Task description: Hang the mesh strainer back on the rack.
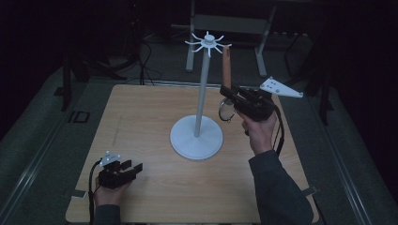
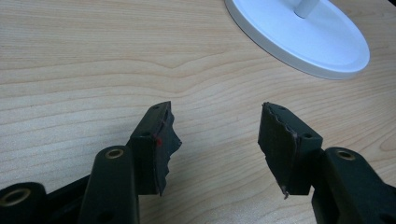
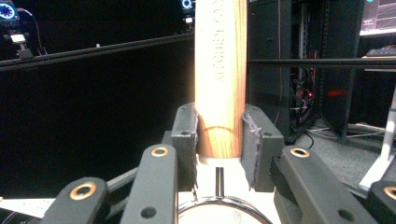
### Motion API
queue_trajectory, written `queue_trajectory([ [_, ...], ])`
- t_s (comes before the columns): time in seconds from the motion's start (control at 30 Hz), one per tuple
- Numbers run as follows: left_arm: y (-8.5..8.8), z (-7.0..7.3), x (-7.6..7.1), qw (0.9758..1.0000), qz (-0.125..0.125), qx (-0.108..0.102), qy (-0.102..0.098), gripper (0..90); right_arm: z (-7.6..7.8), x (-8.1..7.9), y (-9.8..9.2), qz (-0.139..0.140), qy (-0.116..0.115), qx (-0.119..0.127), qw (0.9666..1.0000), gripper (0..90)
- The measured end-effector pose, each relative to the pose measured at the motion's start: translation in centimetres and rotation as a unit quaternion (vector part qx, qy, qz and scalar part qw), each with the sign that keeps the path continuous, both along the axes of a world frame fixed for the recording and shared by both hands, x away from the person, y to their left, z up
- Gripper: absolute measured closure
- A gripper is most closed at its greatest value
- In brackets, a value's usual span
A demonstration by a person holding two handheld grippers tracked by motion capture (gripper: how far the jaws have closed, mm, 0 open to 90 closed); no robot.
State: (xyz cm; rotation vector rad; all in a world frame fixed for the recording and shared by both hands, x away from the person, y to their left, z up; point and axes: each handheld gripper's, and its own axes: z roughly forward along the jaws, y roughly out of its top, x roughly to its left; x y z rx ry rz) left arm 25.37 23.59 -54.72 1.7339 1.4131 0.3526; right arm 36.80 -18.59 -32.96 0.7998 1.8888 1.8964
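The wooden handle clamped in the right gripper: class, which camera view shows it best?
The right gripper view: the wooden handle stands upright and close, pads pressed on both sides, its stamped lettering visible. The high view shows it small beside the white stand.

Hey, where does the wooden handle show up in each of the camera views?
High view: the wooden handle stands upright right of centre, beside the white stand, clamped in the right tool.
Right gripper view: centre, rising between the jaws.
Left gripper view: none; open left tool over the table.
Shared landmark: the stand's round base.
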Motion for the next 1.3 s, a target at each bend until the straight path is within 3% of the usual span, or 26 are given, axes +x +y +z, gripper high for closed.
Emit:
queue_trajectory([
  [0.83, 0.0, 0.0, 0.0, 1.0, -0.001, 0.0, 0.001, 45.4, 0.3, 1.0, 0.8, 0.008, 0.013, 0.002, 0.9999, 69.1],
  [1.13, 0.0, 0.0, 0.0, 1.0, -0.001, 0.0, 0.001, 45.4, -0.1, 1.3, 1.3, 0.007, 0.018, -0.011, 0.9997, 68.2],
  [1.3, 0.0, 0.0, 0.0, 1.0, 0.0, 0.0, 0.0, 45.4, -0.1, 1.2, 1.3, 0.002, 0.013, -0.001, 0.9999, 53.5],
])
